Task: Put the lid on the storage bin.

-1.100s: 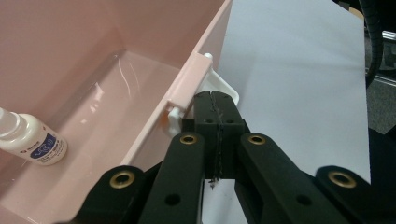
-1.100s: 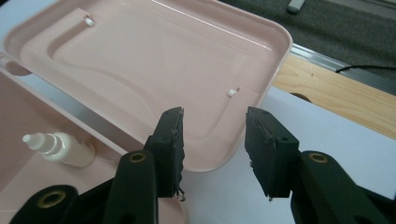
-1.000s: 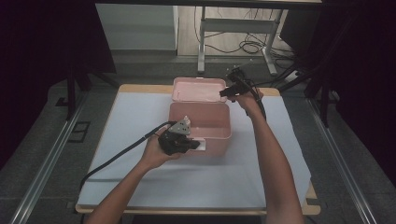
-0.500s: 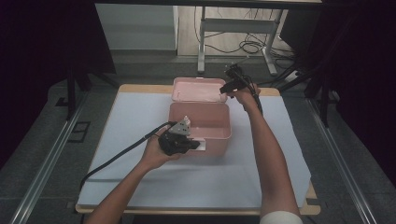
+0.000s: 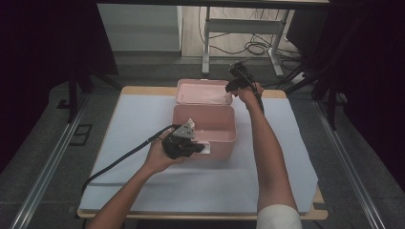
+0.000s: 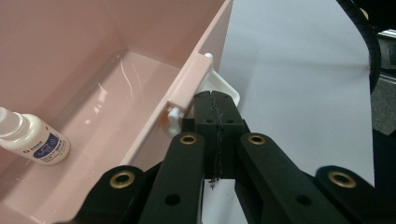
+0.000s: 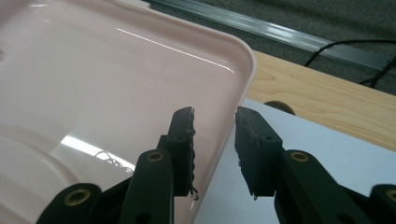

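Left gripper [image 6: 215, 100] clamped on white latch [image 6: 223, 86] of pink box [image 5: 210, 121]; right gripper [image 7: 214, 122] unclenched, jaws just closing astride lid [image 7: 116, 79] rim — not yet gripping.

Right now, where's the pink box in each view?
High view: pink box at table centre, lid open behind it.
Left gripper view: left half, interior holding a small bottle.
Right gripper view: its lid, upper left.
Shared landmark: pale table cover.

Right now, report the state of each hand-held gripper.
Left hand-held gripper: shut, jaws together at the white latch on the pink box.
Right hand-held gripper: open, jaws just been closing astride the lid rim, not pressing yet.
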`<state>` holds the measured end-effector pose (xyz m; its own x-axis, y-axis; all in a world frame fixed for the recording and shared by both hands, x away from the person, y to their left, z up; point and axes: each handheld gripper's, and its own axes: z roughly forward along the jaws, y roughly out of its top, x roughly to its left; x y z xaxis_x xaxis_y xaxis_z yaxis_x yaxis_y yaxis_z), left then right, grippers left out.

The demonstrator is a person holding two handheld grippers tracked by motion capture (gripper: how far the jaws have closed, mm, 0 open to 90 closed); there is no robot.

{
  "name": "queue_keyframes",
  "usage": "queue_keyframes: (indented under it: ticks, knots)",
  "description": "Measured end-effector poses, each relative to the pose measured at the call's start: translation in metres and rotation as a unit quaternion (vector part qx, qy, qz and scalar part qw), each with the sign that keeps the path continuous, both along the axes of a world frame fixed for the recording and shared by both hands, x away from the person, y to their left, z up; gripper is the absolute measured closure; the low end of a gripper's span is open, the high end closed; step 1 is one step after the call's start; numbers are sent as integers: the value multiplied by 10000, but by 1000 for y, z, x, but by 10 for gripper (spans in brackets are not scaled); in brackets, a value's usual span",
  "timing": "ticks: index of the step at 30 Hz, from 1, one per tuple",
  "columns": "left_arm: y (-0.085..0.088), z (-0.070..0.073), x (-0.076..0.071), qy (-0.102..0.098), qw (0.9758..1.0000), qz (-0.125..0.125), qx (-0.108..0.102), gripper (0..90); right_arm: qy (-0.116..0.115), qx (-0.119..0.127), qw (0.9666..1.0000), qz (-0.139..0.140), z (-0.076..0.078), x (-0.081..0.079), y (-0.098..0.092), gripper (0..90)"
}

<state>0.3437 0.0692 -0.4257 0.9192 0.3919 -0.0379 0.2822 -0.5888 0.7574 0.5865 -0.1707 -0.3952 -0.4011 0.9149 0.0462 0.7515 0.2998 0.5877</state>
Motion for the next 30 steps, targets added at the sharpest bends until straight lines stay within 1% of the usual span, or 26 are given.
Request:
queue_keyframes:
  ticks: [2, 7, 9, 10, 12, 16, 18, 20, 21, 23, 24, 25, 26, 27, 28, 30]
  knots:
    - [0, 0, 0, -2, 10000, -4, 0, 900, 74, -21, 10000, -23, -3, 3, 1, 682]
    - [0, 0, 0, -23, 10000, 1, 7, 900, 117, -32, 9998, -151, -7, 8, 2, 708]
    - [0, 0, 0, -31, 10000, 6, 7, 900, 174, -47, 9997, -180, -8, 9, 0, 724]
    - [0, 0, 0, -33, 10000, 8, 10, 900, 231, -3, 9996, -179, -9, 10, -1, 734]
    - [0, 0, 0, -34, 10000, 15, 10, 900, 287, 64, 9993, -233, -10, 11, -3, 742]
    - [0, 0, 0, -34, 10000, 18, 9, 900, 311, -1, 9991, -271, -11, 11, -2, 779]
    - [0, 0, -1, -40, 10000, 22, 11, 900, 343, 9, 9991, -268, -11, 11, -3, 789]
    - [0, 0, 0, -42, 10000, 20, 9, 900, 304, -35, 9991, -281, -11, 10, -1, 801]
    - [0, 0, 0, -41, 10000, 21, 8, 900, 275, -73, 9992, -284, -10, 9, 0, 823]
    - [0, 0, 0, -42, 10000, 18, 7, 900, 115, -156, 9995, -259, -5, 6, 2, 859]
    - [0, 0, 0, -42, 10000, 17, 5, 900, 42, -201, 9995, -243, -2, 5, 3, 900]
    - [0, 0, 0, -36, 10000, 18, 5, 900, -15, -141, 9997, -174, 0, 3, 3, 900]
    - [0, 0, -1, -42, 10000, 20, 7, 900, 48, -138, 9999, -77, 2, 2, 4, 900]
    - [0, 0, -1, -37, 10000, 22, 6, 900, 64, -173, 9998, -44, 2, 1, 6, 900]
    - [0, 0, -1, -35, 10000, 25, 7, 900, 67, -254, 9996, -33, 2, 1, 8, 900]
    - [0, 0, -1, -39, 10000, 32, 15, 900, 6, -258, 9996, -108, 2, 0, 9, 900]
